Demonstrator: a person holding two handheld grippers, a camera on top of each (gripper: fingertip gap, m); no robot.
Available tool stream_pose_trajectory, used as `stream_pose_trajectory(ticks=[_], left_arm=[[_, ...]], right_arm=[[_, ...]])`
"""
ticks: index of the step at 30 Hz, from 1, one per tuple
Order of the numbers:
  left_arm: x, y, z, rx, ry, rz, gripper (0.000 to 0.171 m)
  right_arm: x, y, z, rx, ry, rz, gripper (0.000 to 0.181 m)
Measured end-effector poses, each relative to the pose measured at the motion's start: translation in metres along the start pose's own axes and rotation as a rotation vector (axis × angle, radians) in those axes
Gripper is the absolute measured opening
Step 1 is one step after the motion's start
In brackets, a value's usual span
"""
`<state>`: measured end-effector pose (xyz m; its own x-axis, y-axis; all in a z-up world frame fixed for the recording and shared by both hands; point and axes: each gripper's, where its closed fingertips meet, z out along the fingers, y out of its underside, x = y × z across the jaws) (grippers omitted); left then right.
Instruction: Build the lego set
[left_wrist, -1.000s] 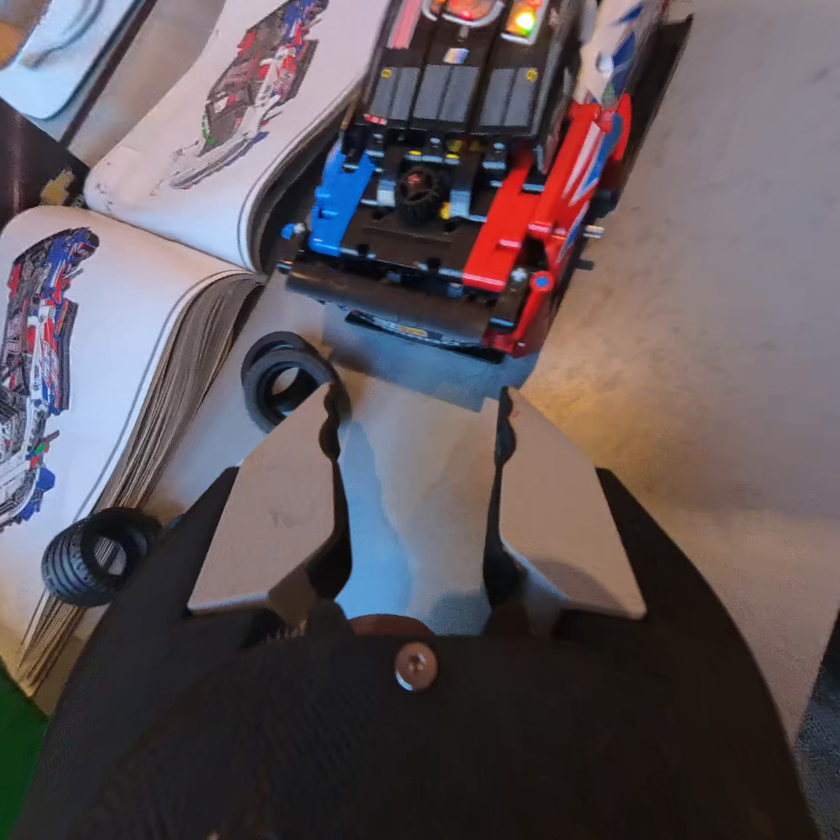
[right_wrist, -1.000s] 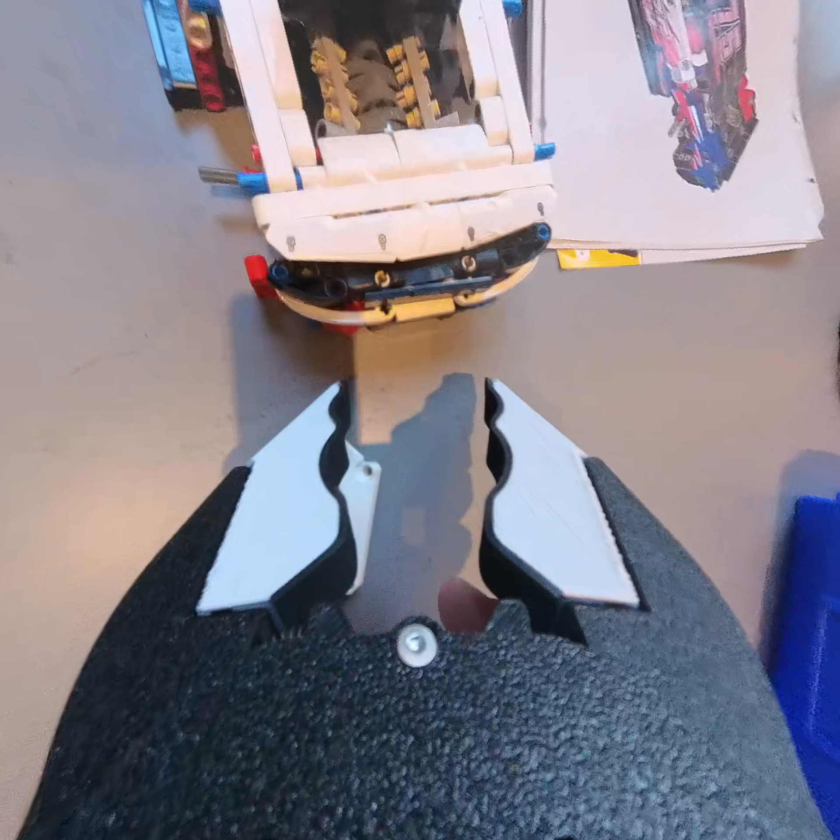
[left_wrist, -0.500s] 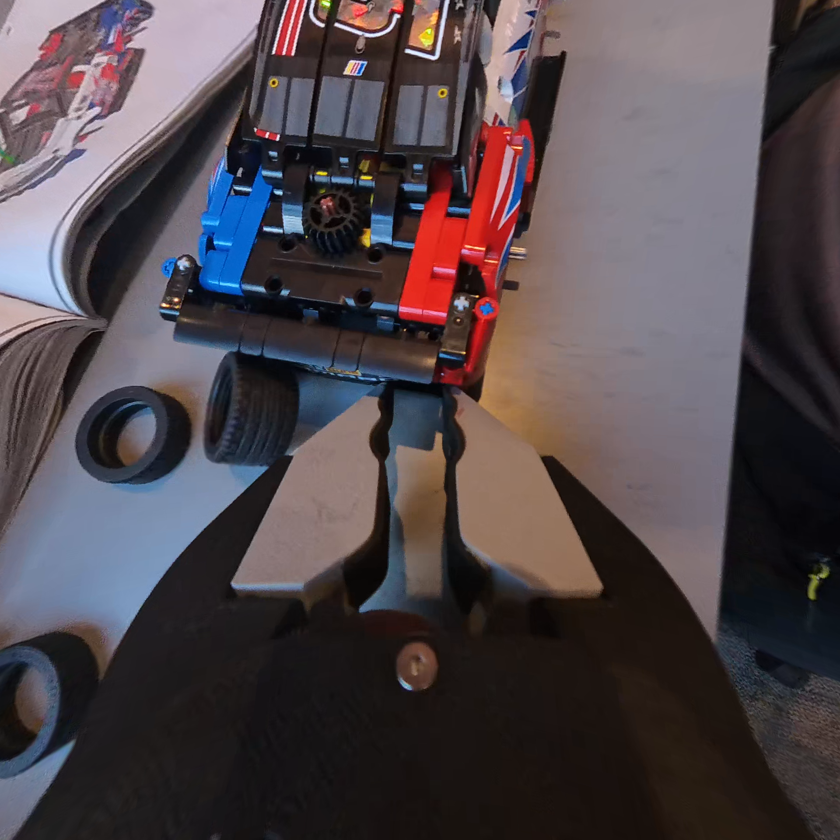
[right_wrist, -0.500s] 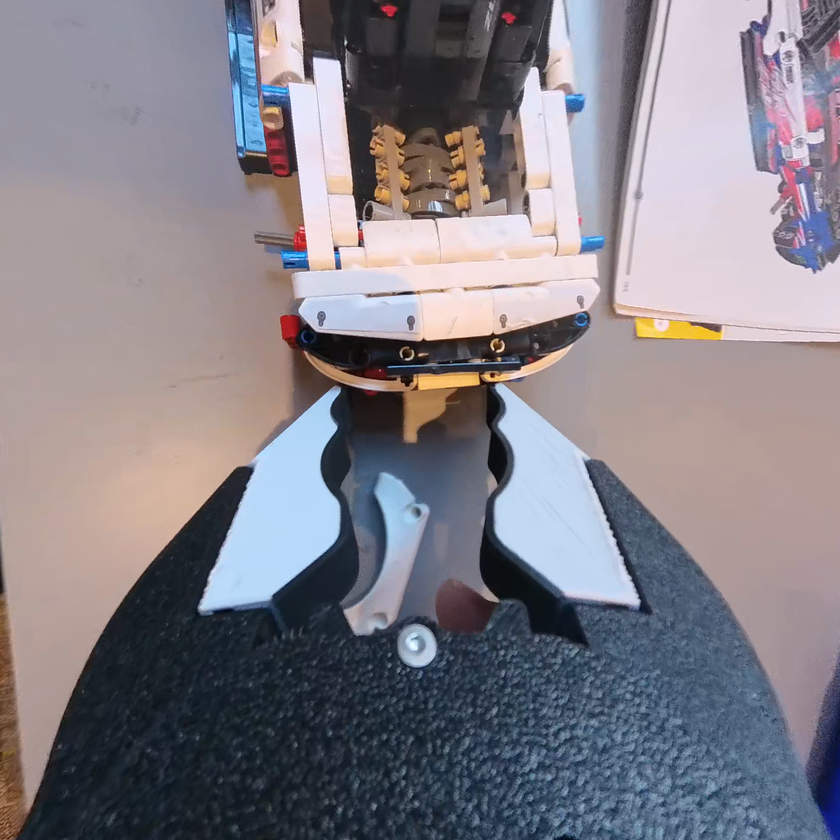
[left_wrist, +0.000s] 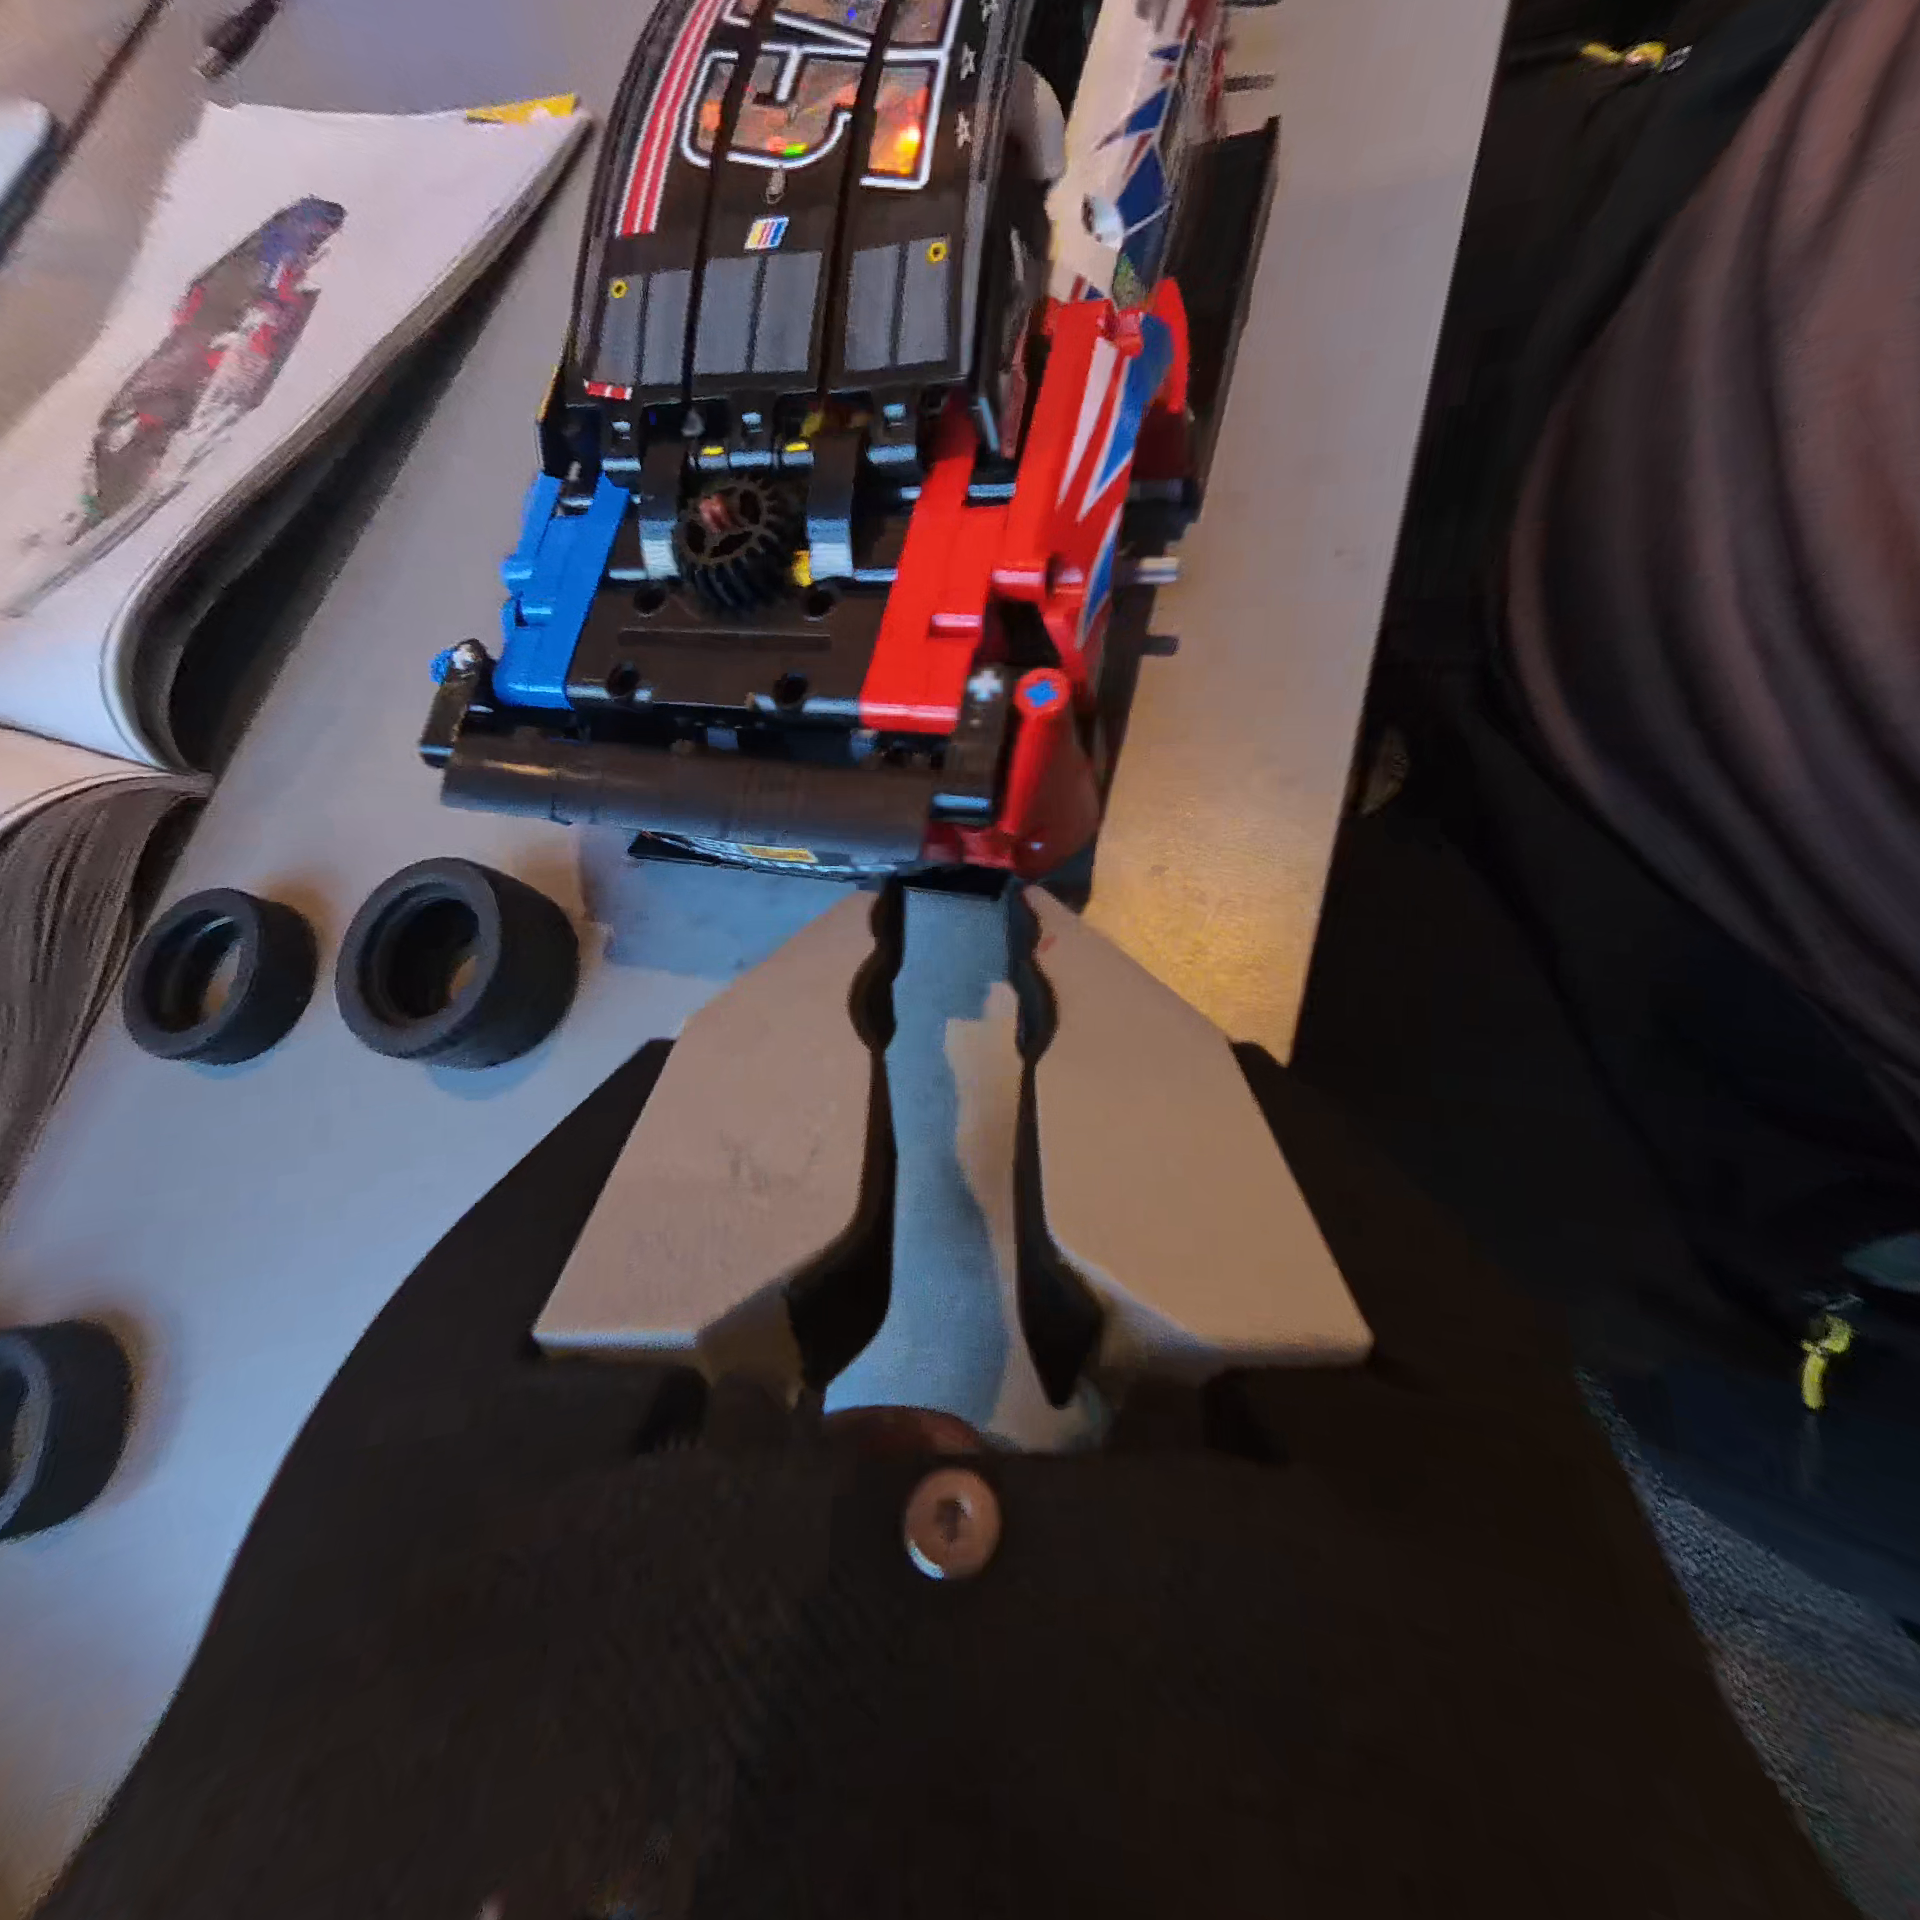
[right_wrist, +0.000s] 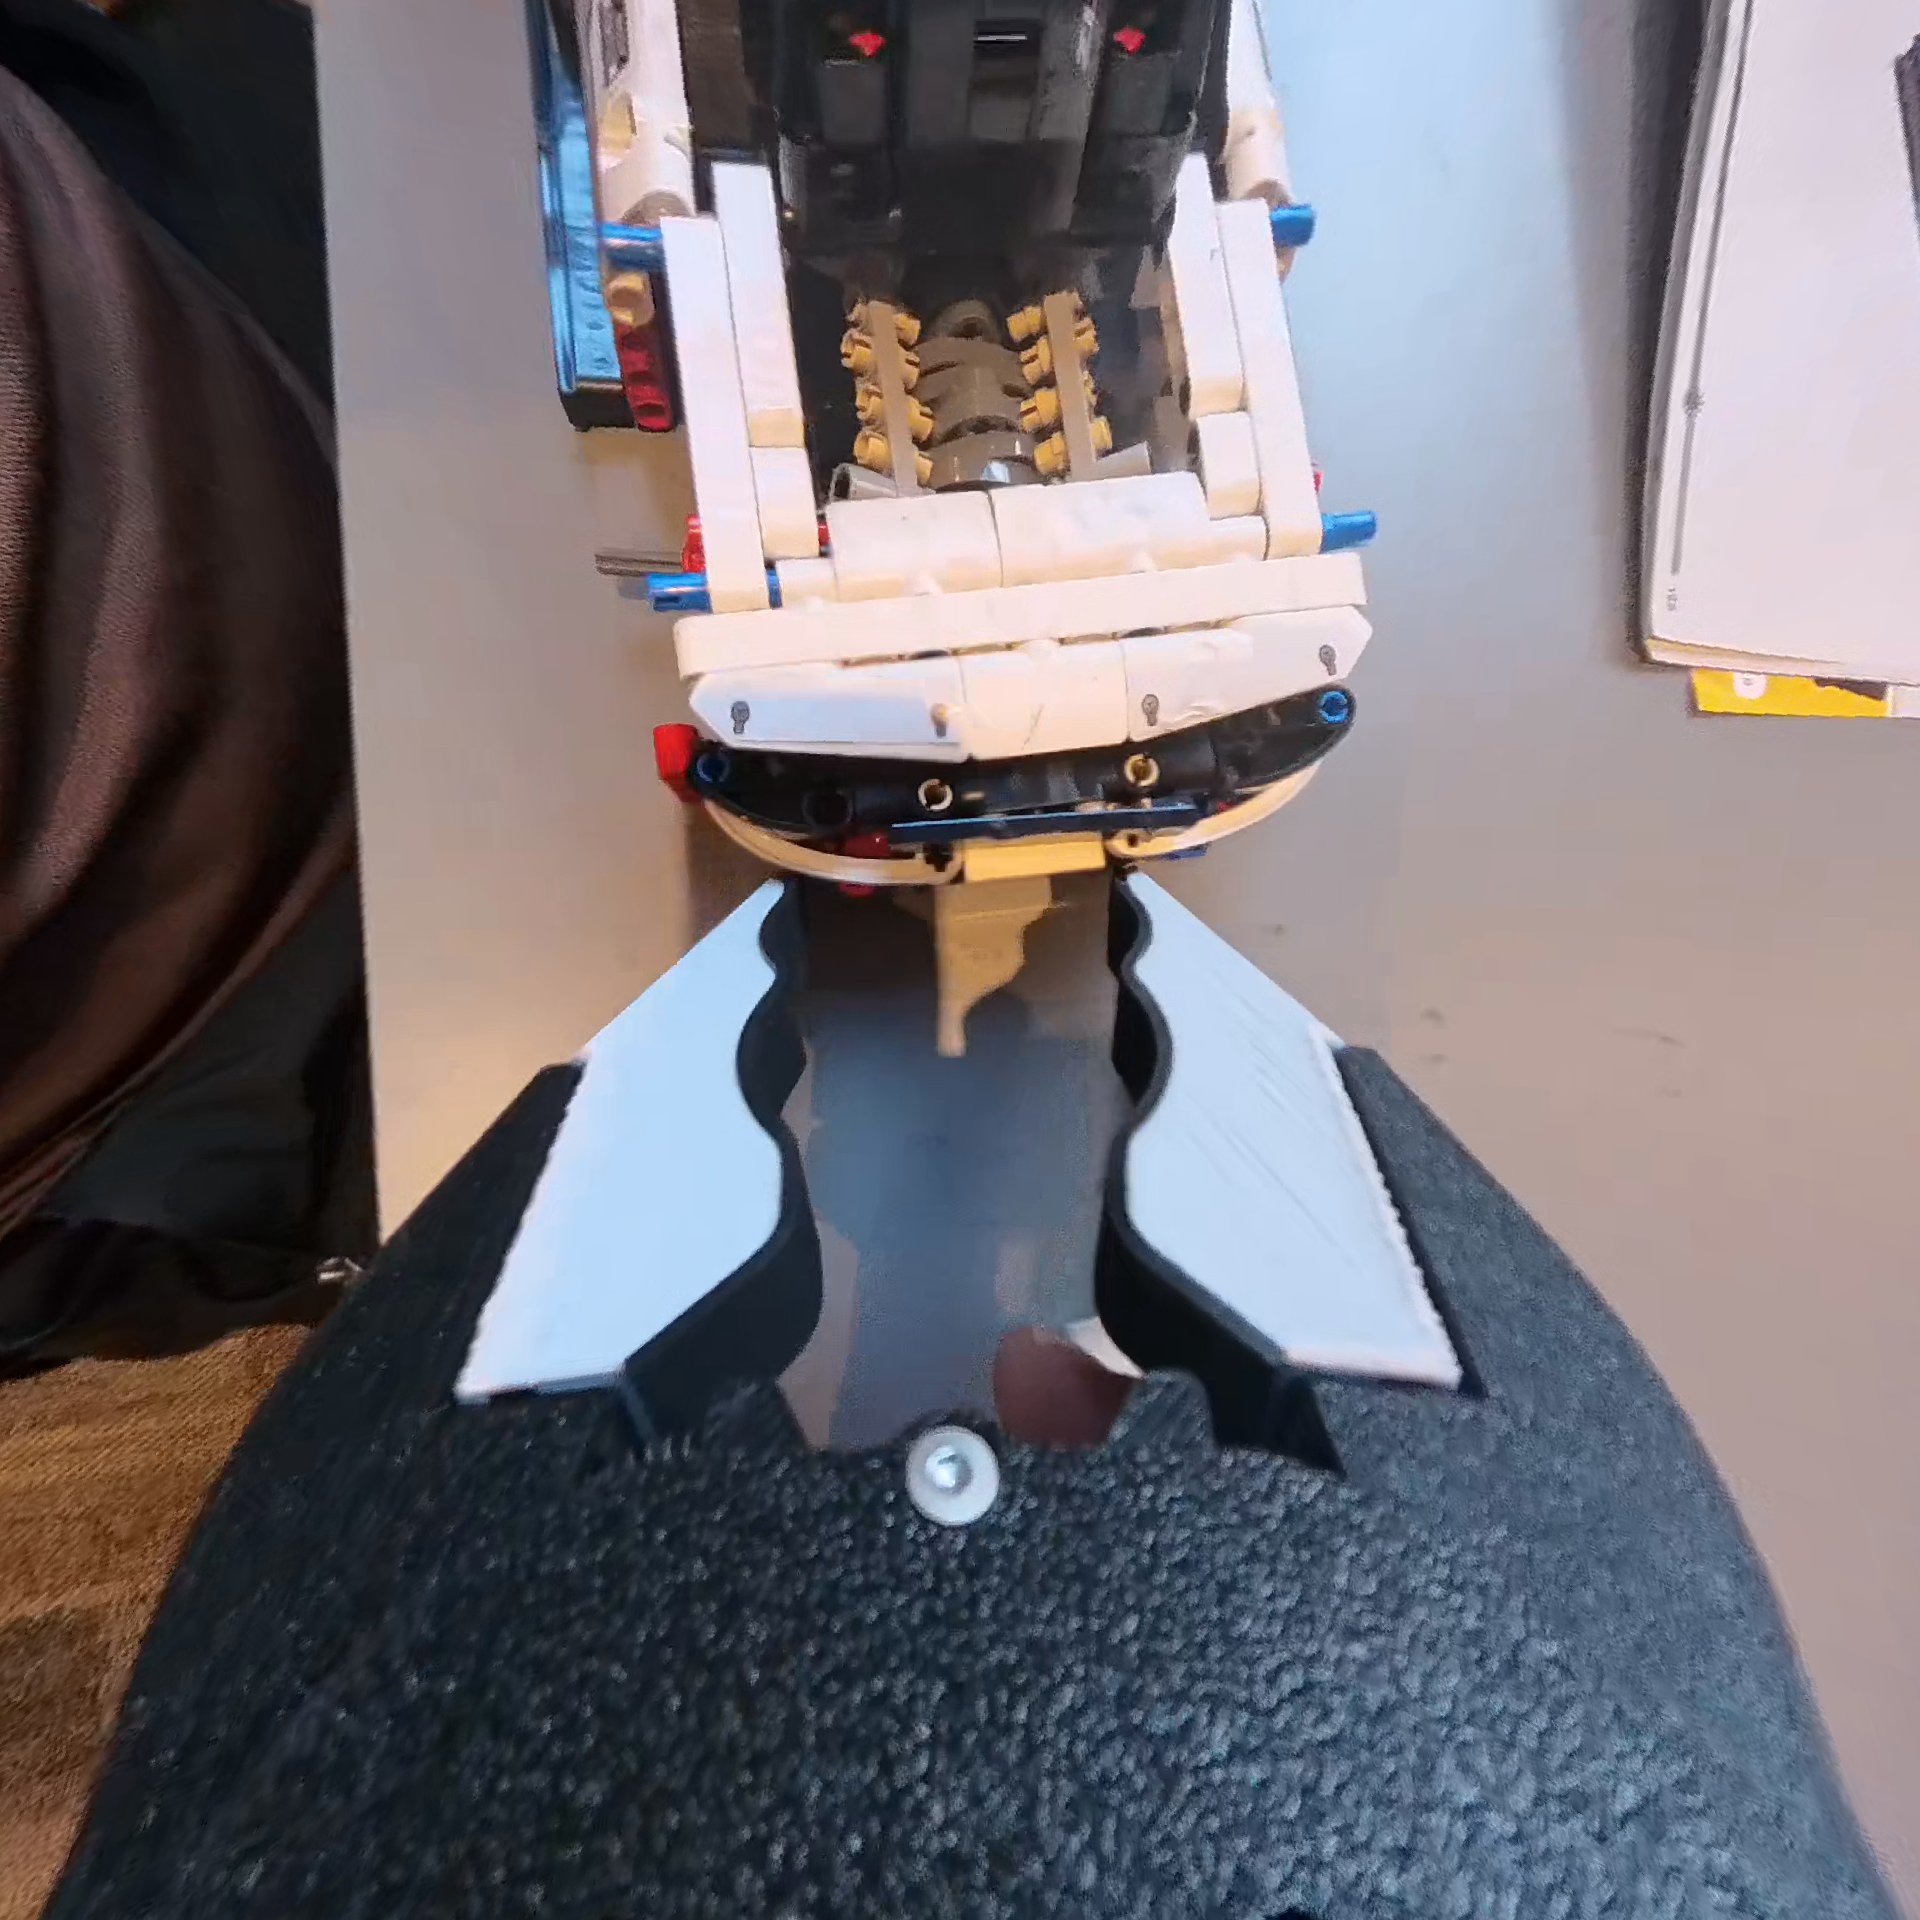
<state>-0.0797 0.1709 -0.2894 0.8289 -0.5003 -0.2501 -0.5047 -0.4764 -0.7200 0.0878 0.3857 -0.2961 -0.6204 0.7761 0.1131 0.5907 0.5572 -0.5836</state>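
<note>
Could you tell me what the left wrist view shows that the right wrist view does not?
Only the left wrist view shows the car's black, blue and red end, with loose black tyres on the table beside it, and the left gripper with its jaws narrowly apart at that end. Only the right wrist view shows the car's white end with its tan engine parts, and the right gripper open wider just short of it. Both show the car, the open instruction booklet beside it, the table and dark clothing at the edge.
</note>
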Motion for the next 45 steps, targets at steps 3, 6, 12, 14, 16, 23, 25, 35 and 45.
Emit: stream_pose_trajectory(ticks=[3, 6, 12, 14, 16, 23, 25, 35, 45], left_arm=[[0.019, -0.001, 0.000, -0.025, -0.045, 0.027, 0.016], [0.040, -0.005, -0.004, 0.035, -0.029, 0.005, 0.010], [0.009, 0.012, -0.025, 0.052, -0.229, -0.101, 0.059], [0.004, 0.014, -0.025, 0.039, -0.234, -0.144, 0.076], [0.003, 0.010, -0.020, 0.023, -0.226, -0.128, 0.080], [0.008, -0.007, -0.003, -0.034, -0.139, -0.047, 0.077], [0.009, -0.006, -0.002, -0.037, -0.119, -0.062, 0.075], [-0.001, 0.002, -0.020, 0.067, -0.060, -0.175, 0.083], [0.020, -0.010, 0.016, -0.038, 0.003, -0.341, 0.073]], right_arm=[[-0.012, -0.001, -0.001, 0.019, 0.071, 0.000, 0.062], [-0.023, 0.002, -0.007, 0.012, 0.144, -0.007, 0.049], [-0.027, 0.009, -0.020, 0.036, 0.237, 0.059, 0.078], [-0.030, 0.010, -0.021, 0.059, 0.195, 0.124, 0.077], [-0.028, 0.013, -0.019, 0.065, 0.175, 0.171, 0.072], [-0.029, 0.008, -0.003, 0.077, 0.052, 0.235, 0.078], [-0.034, 0.001, 0.001, 0.102, 0.026, 0.220, 0.074], [-0.031, 0.001, 0.002, 0.132, 0.045, 0.224, 0.078], [-0.024, -0.004, 0.006, 0.136, 0.051, 0.296, 0.080]])
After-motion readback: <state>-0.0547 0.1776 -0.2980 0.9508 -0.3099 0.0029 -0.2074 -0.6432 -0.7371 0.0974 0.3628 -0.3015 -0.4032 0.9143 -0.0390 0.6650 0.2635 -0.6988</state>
